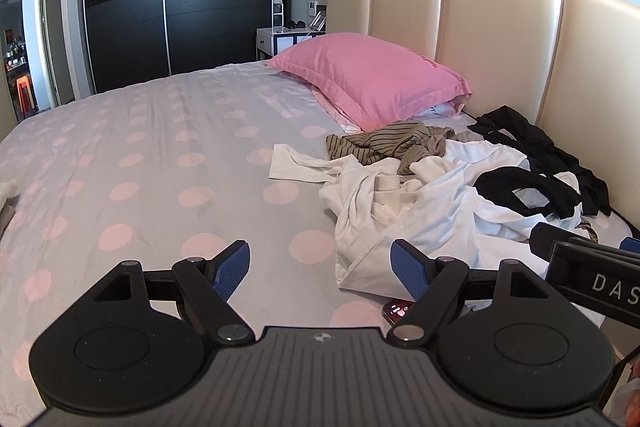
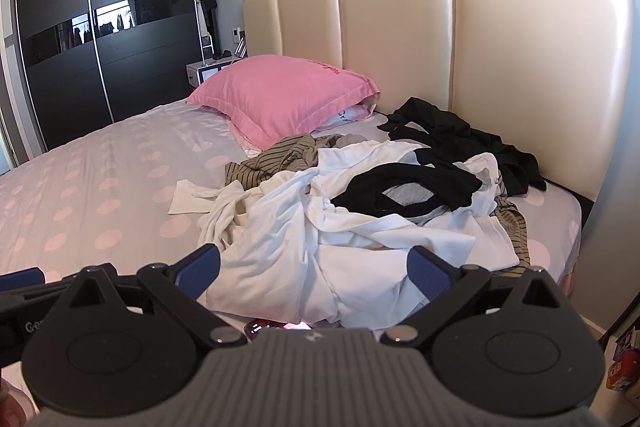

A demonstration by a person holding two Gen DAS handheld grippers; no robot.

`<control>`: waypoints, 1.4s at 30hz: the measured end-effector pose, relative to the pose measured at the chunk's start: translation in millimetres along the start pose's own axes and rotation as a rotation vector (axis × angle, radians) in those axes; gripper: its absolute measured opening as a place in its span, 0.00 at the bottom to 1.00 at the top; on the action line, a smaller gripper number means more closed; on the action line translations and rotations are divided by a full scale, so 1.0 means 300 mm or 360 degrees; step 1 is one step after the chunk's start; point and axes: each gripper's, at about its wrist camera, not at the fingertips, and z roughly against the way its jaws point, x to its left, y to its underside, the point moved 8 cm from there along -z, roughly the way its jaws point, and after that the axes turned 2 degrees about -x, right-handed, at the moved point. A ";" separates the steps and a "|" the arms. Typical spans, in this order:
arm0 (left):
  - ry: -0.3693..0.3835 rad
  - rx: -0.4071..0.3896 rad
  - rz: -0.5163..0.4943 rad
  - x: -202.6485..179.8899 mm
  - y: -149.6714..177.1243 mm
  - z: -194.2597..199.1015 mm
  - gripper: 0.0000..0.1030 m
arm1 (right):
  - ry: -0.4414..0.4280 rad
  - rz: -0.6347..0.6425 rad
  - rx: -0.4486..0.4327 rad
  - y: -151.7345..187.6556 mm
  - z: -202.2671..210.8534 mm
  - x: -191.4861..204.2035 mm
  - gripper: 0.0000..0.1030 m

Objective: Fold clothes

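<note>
Left wrist view: left gripper (image 1: 320,269) spread empty over the bed (image 1: 140,155); right gripper (image 2: 314,273) spread above crumpled clothes (image 2: 360,211), apparently not touching

**Clothes heaped at the head of the bed**

The pile of clothes (image 2: 340,211) lies on the bed (image 1: 140,155), near the headboard (image 2: 400,39) at 12 o'clock. The pillow (image 2: 280,95) sits at the pile's 10 o'clock, against the headboard. Behind it stands a nightstand (image 1: 280,41), with the wardrobe (image 1: 160,7) farther off at 10 o'clock. A small device (image 1: 396,310) lies on the bed at the pile's 6 o'clock.
</note>
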 end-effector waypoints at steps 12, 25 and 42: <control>0.0007 0.0015 0.0017 -0.001 0.012 -0.011 0.75 | -0.0021 -0.0036 -0.0014 -0.003 0.010 -0.010 0.98; 0.0046 0.0030 0.0001 -0.032 0.022 -0.018 0.75 | -0.0020 -0.0049 -0.0032 -0.009 0.019 -0.015 0.98; 0.0041 0.0040 -0.0002 -0.043 0.019 -0.029 0.75 | -0.0018 -0.0024 -0.0025 -0.005 0.017 -0.013 0.98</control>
